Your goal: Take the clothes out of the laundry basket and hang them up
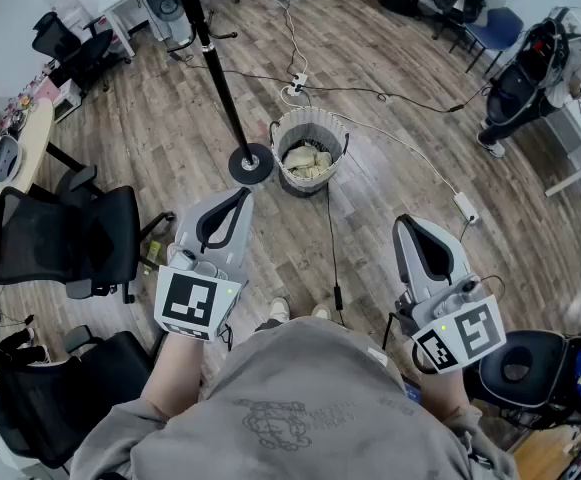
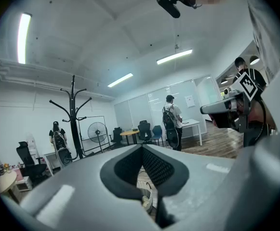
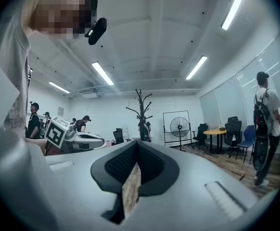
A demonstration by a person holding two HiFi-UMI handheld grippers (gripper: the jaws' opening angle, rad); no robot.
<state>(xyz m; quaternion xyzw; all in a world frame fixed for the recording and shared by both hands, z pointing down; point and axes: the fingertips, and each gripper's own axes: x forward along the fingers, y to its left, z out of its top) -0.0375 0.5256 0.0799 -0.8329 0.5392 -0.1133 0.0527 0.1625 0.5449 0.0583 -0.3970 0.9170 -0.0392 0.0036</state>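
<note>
Left gripper (image 1: 240, 194) and right gripper (image 1: 406, 220) are both closed and empty, well short of the laundry basket (image 1: 288, 176) on the floor, with the clothes (image 1: 308, 161) inside it, just beside the coat stand (image 1: 215, 68). A snagged garment may tip the basket, and the floor cable (image 1: 330, 238) could trip the approach.

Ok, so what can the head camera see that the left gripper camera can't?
Only the head view shows the coat stand's round base, the floor cables and the marker cube on the left gripper. Only the left gripper view shows the ceiling lights and the stand's hooks. Both show the right gripper, shut, and the wooden floor.
</note>
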